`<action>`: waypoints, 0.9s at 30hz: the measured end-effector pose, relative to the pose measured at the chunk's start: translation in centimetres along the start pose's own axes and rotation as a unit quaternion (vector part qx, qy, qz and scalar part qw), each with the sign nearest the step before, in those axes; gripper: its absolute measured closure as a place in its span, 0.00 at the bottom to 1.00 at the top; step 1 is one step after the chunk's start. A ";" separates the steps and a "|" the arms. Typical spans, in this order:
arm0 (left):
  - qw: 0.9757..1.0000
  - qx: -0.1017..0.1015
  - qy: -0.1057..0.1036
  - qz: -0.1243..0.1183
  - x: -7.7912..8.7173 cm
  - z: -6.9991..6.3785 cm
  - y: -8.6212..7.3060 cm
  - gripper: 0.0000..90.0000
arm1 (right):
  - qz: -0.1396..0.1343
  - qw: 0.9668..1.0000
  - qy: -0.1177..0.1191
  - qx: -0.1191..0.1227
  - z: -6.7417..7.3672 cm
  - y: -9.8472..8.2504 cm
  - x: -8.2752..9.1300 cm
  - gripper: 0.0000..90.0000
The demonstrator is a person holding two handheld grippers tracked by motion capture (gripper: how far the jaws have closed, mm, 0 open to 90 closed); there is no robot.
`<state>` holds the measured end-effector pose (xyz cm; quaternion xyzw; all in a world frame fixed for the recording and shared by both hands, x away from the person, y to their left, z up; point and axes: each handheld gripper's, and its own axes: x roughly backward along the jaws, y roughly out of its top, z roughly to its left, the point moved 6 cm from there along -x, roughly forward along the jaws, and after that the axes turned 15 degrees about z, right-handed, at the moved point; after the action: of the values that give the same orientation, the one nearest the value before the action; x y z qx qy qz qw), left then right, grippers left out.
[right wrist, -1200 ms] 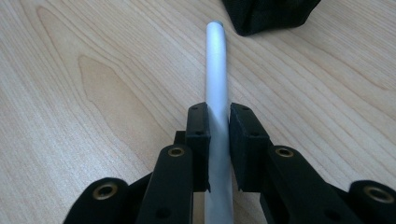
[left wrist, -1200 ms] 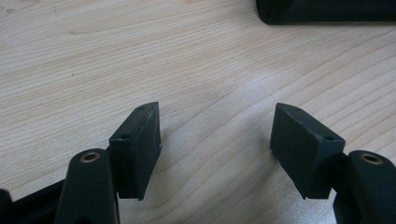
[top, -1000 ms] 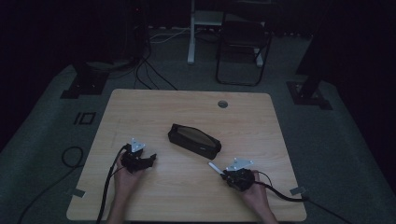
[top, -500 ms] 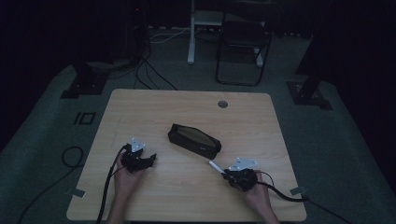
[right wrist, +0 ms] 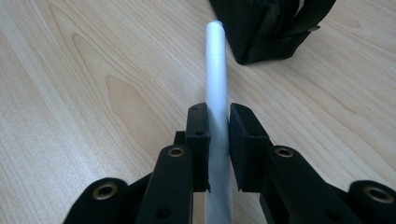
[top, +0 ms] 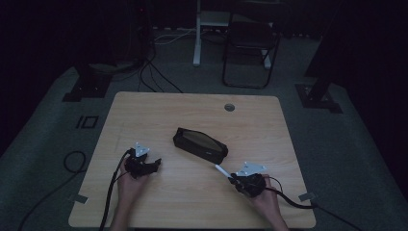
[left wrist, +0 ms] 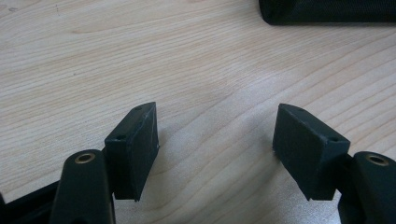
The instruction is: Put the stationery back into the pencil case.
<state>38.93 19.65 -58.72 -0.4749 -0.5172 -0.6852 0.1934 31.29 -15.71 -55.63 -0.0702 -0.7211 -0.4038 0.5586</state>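
From above we see our left tongs (top: pixel 155 165) resting near the tabletop's (top: pixel 144 110) front-left part with bare wood all round, a black pouch (top: pixel 200 145) lying mid-tabletop, and our right tongs (top: pixel 232 179) near the front-right edge, pinching a white pen (top: pixel 222 171) whose tip points at the pouch, just short of it. The left tongs' own camera shows them open on nothing over bare wood, while the right's shows the pads clamped on the pen's barrel. Nothing has visibly shifted since a second ago.
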 end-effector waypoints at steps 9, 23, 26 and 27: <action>1.000 0.000 0.000 0.000 0.0 0.0 0.0 0.35 | -0.005 1.000 -0.005 0.004 0.0 0.2 0.6 0.87; 1.000 0.000 0.000 0.000 0.0 0.0 0.0 0.35 | -0.014 1.000 -0.008 0.003 -0.2 0.4 1.4 0.87; 1.000 0.000 0.000 0.000 0.0 0.0 0.0 0.35 | -0.015 1.000 -0.010 0.005 -0.2 0.5 1.5 0.87; 1.000 0.000 0.000 0.000 0.0 0.0 0.0 0.35 | -0.015 1.000 -0.010 0.005 -0.2 0.6 1.6 0.87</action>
<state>38.93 19.65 -58.72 -0.4751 -0.5172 -0.6851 0.1935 31.14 -16.01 -53.95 -0.0605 -0.7298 -0.4075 0.5457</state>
